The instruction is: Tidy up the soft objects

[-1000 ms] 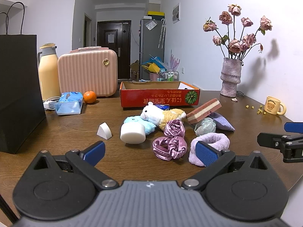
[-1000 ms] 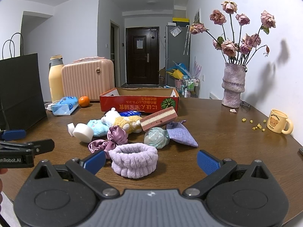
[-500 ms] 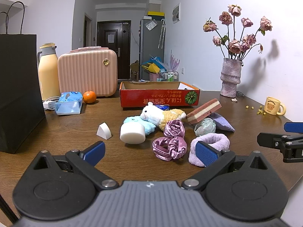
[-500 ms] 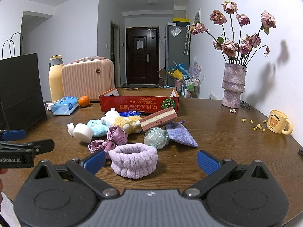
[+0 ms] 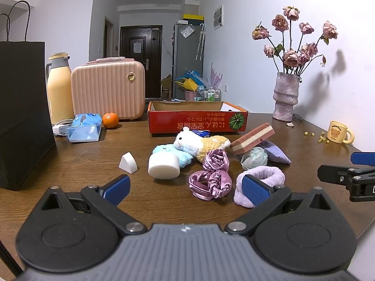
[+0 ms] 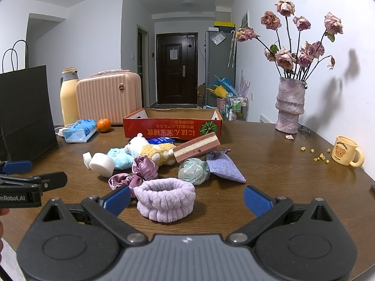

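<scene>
A heap of soft things lies mid-table: a lilac fluffy headband (image 6: 166, 197), a pink satin scrunchie (image 5: 211, 178), a white round sponge (image 5: 164, 166), a white wedge sponge (image 5: 127, 162), a white-and-yellow plush (image 5: 199, 141), a blue plush (image 6: 119, 158), a pink layered sponge (image 6: 196, 147), a green mesh ball (image 6: 193, 171) and a purple pouch (image 6: 225, 168). A red cardboard box (image 5: 196, 119) stands open behind them. My left gripper (image 5: 185, 187) is open and empty, near the scrunchie. My right gripper (image 6: 186, 199) is open, with the headband between its fingers, apart from them.
A black paper bag (image 5: 21, 114) stands at the left, with a yellow thermos (image 5: 58, 86), pink case (image 5: 107, 89), tissue pack (image 5: 84, 128) and orange (image 5: 110, 120). A vase of dried roses (image 6: 290, 105) and a bear mug (image 6: 346, 153) stand at the right.
</scene>
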A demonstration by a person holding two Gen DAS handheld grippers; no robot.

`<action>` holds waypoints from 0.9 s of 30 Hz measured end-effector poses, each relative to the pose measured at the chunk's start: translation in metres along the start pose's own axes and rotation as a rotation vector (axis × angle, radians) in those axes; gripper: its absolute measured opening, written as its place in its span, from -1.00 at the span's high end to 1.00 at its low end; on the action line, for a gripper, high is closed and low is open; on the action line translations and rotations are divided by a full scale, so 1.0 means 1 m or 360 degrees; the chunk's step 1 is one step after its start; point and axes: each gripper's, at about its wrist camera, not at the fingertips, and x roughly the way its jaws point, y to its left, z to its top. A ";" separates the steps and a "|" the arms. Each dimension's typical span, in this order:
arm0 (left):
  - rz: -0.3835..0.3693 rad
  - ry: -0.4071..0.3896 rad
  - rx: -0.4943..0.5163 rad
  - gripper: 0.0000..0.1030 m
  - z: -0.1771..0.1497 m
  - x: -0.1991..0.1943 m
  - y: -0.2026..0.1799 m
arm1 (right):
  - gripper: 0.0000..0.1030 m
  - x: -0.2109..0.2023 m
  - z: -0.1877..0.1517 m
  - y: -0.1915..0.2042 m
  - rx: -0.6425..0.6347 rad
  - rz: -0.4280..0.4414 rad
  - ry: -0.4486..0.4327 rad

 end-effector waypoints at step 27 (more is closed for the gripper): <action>0.0011 0.0113 -0.0081 -1.00 -0.012 0.048 0.014 | -1.00 0.057 -0.003 0.007 -0.0038 0.0038 0.0175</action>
